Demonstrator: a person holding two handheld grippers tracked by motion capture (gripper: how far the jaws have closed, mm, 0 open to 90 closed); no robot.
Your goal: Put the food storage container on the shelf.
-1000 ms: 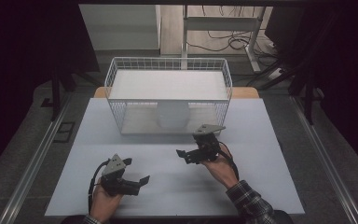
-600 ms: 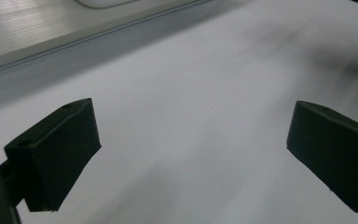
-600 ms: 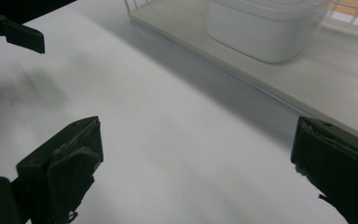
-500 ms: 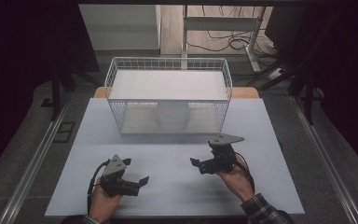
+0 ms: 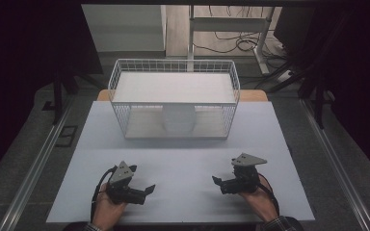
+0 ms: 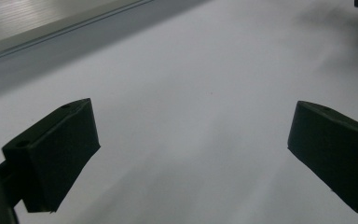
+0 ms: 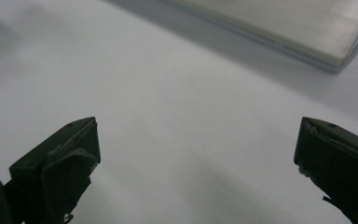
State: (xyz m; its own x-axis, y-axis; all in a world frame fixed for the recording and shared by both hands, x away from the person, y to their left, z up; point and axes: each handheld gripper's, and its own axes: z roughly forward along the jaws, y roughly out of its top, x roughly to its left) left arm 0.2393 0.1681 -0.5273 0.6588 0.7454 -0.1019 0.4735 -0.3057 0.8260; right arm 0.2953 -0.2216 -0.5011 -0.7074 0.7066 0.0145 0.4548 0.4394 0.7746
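The white surface (image 5: 183, 144) carries a wire basket (image 5: 173, 98) at its far middle, with a white cylinder-like container (image 5: 178, 119) inside it. Near the front edge, well apart from the basket, I hold my left hand-held gripper (image 5: 142, 192) and my right hand-held gripper (image 5: 219, 184), tips facing each other. Both have jaws spread wide with nothing between them; the right's have just been opening.

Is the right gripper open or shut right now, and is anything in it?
Open and empty. The right gripper has just been opening; its jaws stand wide apart with bare white table between them.
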